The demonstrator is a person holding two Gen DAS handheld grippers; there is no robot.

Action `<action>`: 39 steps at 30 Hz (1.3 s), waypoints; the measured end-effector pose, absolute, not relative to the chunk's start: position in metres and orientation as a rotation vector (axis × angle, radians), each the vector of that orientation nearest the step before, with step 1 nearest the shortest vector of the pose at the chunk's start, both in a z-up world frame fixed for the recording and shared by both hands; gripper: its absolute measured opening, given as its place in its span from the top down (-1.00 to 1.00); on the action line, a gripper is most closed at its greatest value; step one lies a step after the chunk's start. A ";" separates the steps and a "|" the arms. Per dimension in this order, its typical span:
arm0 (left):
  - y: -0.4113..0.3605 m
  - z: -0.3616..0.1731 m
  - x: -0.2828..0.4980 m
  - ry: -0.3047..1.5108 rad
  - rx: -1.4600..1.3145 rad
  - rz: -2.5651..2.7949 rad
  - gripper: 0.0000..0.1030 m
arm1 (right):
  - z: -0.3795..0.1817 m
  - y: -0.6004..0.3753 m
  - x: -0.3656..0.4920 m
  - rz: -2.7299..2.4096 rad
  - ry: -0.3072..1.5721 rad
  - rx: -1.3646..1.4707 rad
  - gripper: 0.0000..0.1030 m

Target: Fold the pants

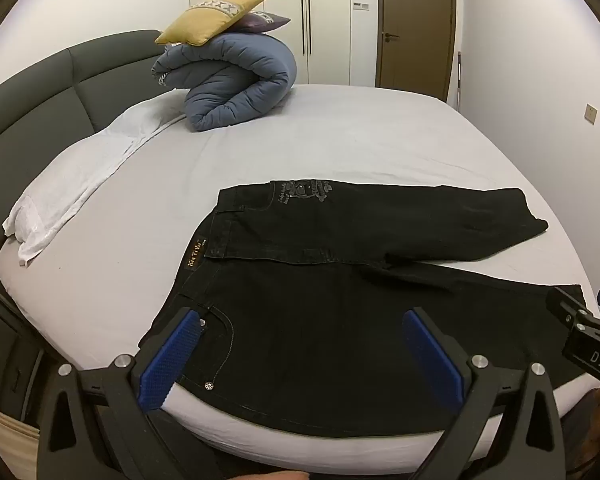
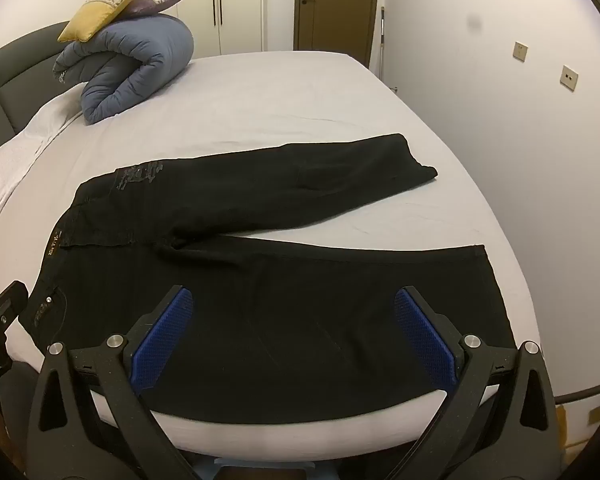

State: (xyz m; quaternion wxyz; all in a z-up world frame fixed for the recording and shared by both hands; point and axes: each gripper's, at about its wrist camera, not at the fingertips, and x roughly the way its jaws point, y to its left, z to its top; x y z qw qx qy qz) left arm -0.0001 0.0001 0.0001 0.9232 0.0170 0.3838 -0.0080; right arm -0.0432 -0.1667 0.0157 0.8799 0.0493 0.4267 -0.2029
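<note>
Lying flat on the bed (image 1: 340, 128), the black pants (image 1: 320, 320) are spread near its front edge, waistband toward the left and both legs running off to the right. Far leg angles away and ends in a bent hem; near leg lies straight along the mattress edge, with a gap of bare sheet between the two past the crotch. Grey printed graphic on the far hip, a small gold label at the waistband.

Left gripper (image 1: 304, 344): blue-padded jaws spread wide, nothing between them, hanging over the waist and pocket area of the near leg. Whether the pads touch the cloth cannot be told.

Right gripper (image 2: 294, 330): jaws likewise spread wide and empty, over the lower part of the near leg, toward the hem. Its black frame shows at the right edge of the left wrist view.

At the head of the bed: a rolled blue duvet (image 1: 236, 80) with a yellow cushion (image 1: 216, 16) and a purple cushion (image 1: 266, 21) stacked on top, a white pillow (image 1: 80, 176) beside the grey headboard (image 1: 60, 80). Wardrobe doors (image 1: 300, 8) and a brown door (image 1: 416, 24) stand behind.
</note>
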 end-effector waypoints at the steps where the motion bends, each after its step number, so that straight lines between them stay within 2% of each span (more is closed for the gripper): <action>1: 0.000 0.000 0.000 0.790 0.037 -0.015 -1.00 | 0.016 -0.166 -0.043 -0.422 0.889 0.101 -1.00; 39: 0.000 0.000 0.000 0.791 0.037 -0.016 -1.00 | 0.003 -0.156 -0.047 -0.404 0.905 0.101 -1.00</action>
